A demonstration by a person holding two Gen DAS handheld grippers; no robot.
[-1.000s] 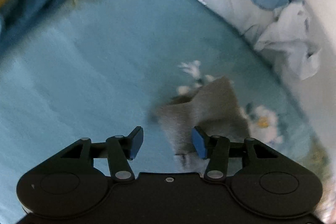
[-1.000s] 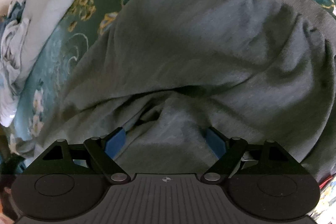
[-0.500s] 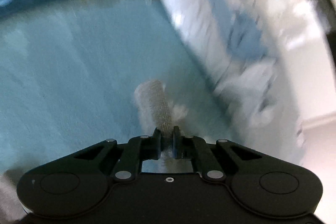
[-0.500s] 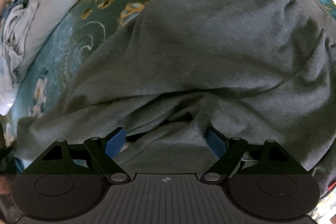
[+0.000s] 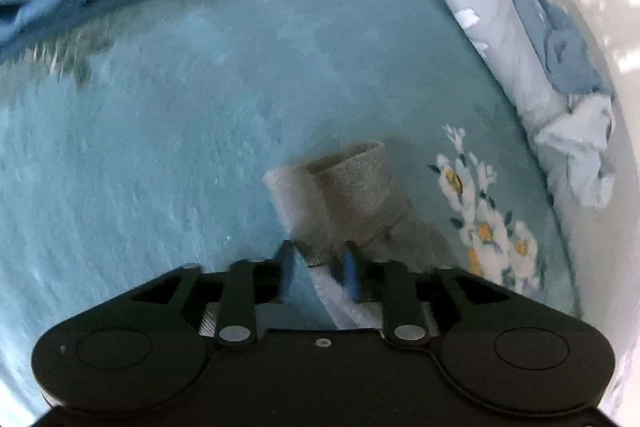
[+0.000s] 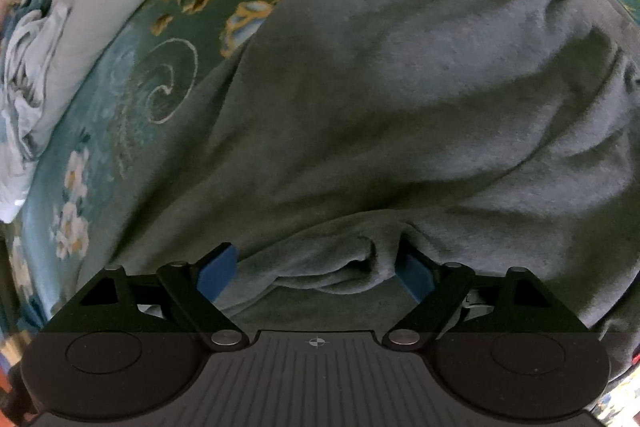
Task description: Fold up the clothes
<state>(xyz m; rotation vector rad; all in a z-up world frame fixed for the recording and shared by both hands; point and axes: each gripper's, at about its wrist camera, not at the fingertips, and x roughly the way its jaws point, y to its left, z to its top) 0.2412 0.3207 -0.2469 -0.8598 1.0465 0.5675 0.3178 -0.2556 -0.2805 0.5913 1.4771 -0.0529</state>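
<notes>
Clearly the grey sweatshirt (image 6: 400,99) is soft, limp and light. Its ribbed cuff (image 5: 352,179) lies just ahead of the left claw (image 5: 318,259), whose jaws have just been parting around the sleeve. The right claw (image 6: 316,267) gapes wide over a bunched fold; best pinched at hems and cuffs.

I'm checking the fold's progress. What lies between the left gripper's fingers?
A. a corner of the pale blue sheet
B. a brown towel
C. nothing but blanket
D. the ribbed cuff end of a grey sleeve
D: the grey ribbed cuff runs down into the left gripper, whose jaws have just been opening around it.
</notes>
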